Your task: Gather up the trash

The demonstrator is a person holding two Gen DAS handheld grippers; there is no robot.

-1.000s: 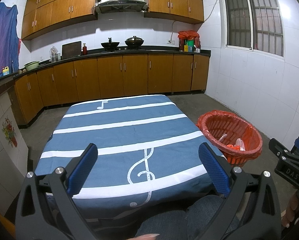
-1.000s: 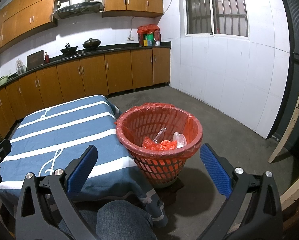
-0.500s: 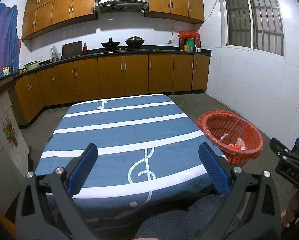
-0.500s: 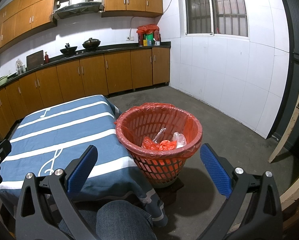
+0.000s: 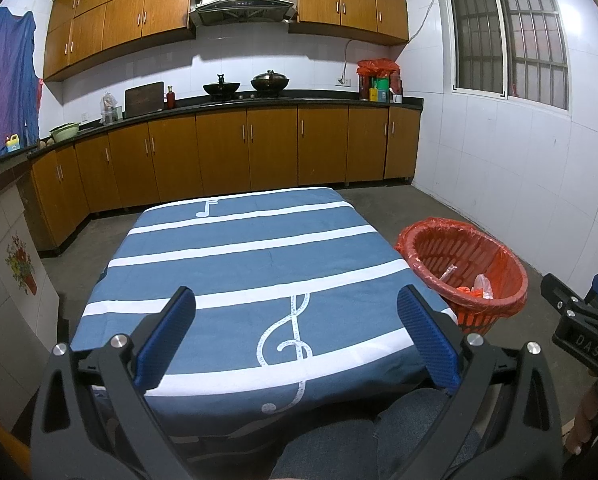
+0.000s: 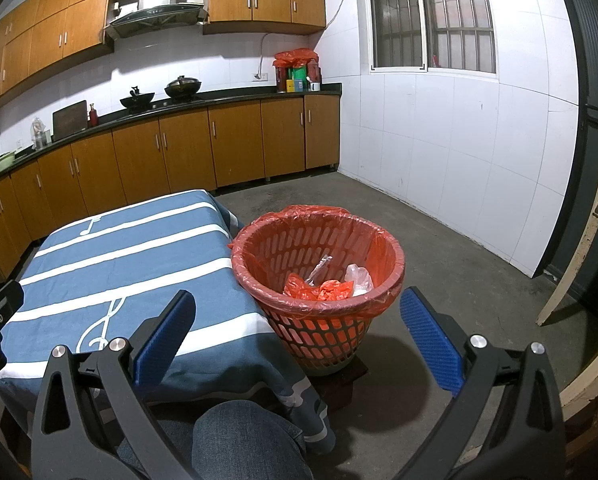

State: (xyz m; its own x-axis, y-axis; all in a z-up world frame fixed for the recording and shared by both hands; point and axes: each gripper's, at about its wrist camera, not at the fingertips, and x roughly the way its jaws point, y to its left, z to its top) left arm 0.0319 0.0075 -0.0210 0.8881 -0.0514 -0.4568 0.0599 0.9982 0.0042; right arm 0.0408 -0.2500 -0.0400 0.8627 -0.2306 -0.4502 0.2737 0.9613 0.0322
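A red basket (image 6: 319,280) lined with a red plastic bag stands on the floor by the table's right side; it also shows in the left wrist view (image 5: 465,268). Inside lie red wrapping (image 6: 321,290), a white plastic bag (image 6: 359,278) and a clear wrapper (image 6: 319,268). My left gripper (image 5: 295,338) is open and empty, held above the near edge of the table (image 5: 235,256) with its blue striped cloth. My right gripper (image 6: 297,338) is open and empty, in front of the basket. No loose trash shows on the cloth.
Wooden cabinets (image 5: 227,152) and a dark counter with woks line the far wall. A white tiled wall (image 6: 439,160) is to the right. A pale wooden furniture leg (image 6: 575,268) stands at the far right. My knee (image 6: 243,440) is below the grippers.
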